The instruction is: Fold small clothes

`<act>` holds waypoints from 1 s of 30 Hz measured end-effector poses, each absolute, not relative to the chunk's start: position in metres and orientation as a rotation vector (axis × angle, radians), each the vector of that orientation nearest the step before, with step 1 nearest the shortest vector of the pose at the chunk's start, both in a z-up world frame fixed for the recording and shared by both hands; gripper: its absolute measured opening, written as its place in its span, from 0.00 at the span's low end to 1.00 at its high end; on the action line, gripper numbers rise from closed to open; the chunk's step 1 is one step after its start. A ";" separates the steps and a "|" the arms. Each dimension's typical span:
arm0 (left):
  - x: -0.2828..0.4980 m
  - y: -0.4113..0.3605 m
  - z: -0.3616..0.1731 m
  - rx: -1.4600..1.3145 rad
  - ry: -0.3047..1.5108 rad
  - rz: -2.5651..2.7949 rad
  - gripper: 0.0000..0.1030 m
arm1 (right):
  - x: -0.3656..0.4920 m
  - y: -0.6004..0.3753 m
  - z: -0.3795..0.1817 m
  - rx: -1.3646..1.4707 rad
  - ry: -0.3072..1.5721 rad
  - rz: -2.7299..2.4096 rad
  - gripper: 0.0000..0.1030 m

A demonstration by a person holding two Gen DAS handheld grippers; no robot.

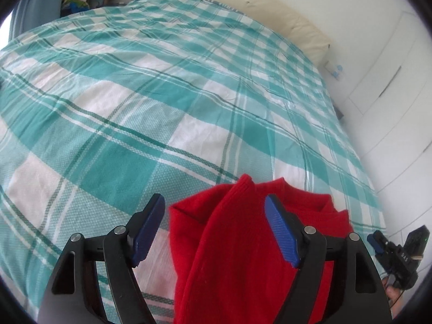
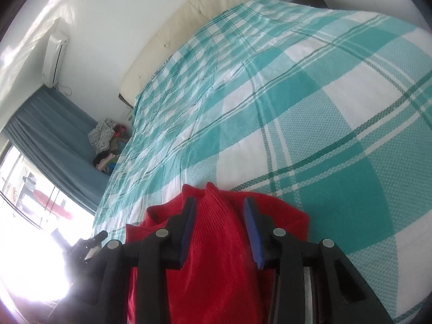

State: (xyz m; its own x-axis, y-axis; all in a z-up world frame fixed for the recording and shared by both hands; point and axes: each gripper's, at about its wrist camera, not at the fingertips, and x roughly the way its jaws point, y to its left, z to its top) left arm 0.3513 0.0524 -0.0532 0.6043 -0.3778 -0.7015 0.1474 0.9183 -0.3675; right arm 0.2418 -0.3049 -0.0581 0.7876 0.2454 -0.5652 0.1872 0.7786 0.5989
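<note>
A red knitted garment (image 1: 237, 243) lies on the near edge of the bed, bunched into folds. My left gripper (image 1: 216, 229) stands open above it. Its blue pads (image 1: 280, 232) are far apart, and a ridge of the red knit runs between them without being pressed. In the right wrist view the same garment (image 2: 216, 256) fills the gap of my right gripper (image 2: 220, 229). That gripper's pads (image 2: 252, 229) are apart and open, with the red cloth lying loose between them. My right gripper (image 1: 391, 248) also shows at the lower right of the left wrist view.
A teal and white checked bedspread (image 1: 162, 94) covers the bed. A cream headboard cushion (image 1: 270, 8) lines the far end against a white wall. A pile of clothes (image 2: 108, 143) sits beside the bed below a blue curtain (image 2: 54, 135). A bright window is at left.
</note>
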 end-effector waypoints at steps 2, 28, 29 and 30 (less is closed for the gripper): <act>0.328 0.048 -0.053 -0.226 0.867 -0.337 0.82 | 0.229 -0.283 -0.050 0.598 0.699 0.108 0.36; 0.102 0.056 -0.047 -0.076 0.776 -0.343 0.90 | 0.018 -0.223 -0.079 0.326 0.777 -0.008 0.50; 0.094 0.056 -0.042 -0.070 0.761 -0.344 0.90 | 0.009 -0.219 -0.080 0.337 0.767 -0.004 0.50; 0.085 0.055 -0.036 -0.065 0.746 -0.345 0.91 | 0.000 -0.215 -0.080 0.344 0.756 -0.001 0.50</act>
